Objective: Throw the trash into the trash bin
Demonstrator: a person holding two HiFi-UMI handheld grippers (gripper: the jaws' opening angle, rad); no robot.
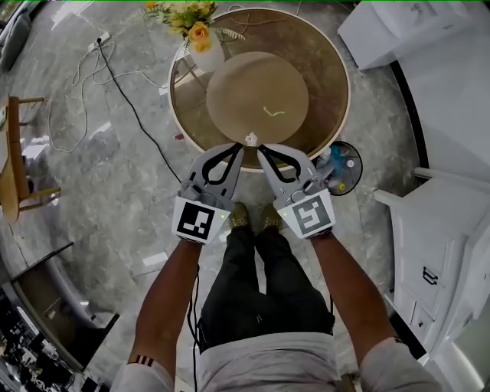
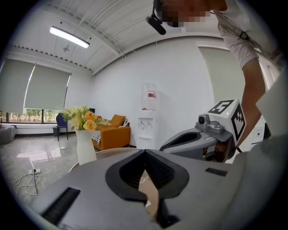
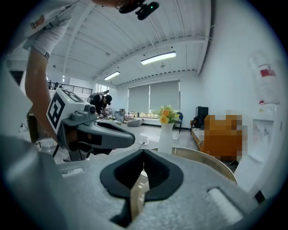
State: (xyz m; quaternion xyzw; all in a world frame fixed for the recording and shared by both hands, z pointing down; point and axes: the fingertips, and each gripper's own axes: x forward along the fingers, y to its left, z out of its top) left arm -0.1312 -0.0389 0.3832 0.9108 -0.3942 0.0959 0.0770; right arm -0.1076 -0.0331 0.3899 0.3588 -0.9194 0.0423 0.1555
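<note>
At the near rim of the one round table [image 1: 325, 73], your two grippers meet nose to nose. The left gripper [image 1: 241, 146] and the right gripper [image 1: 259, 148] each have their jaws pressed together tip to tip. Each gripper's own view shows only tabletop through the hollow behind the tips, with nothing pinched. One small white crumpled scrap [image 1: 251, 138] sits right at both tips, but the head view does not let you tell whether either gripper touches it. Each gripper carries one cube of square black-and-white markers, the left cube [image 1: 196, 220] and the right cube [image 1: 308, 213], two in all; their patterns are codes, not words. Further out on the table lies one round tan mat [image 1: 245, 88], and on it one thin pale-green strip [image 1: 273, 112], well apart from the scrap. One white vase [image 1: 207, 57] of yellow and orange flowers [image 1: 195, 23] stands at the table's far left edge, just beside the mat. One dark trash bin [image 1: 354, 182] stands on the floor just beside the table, to your right and near the right gripper. It holds blue and white things too jumbled to count. One black cable [image 1: 136, 113] trails over the floor to your left. Across the room, the left gripper view shows one water dispenser [image 2: 146, 123] with a red label too small to read, and one orange sofa [image 2: 112, 134].
</note>
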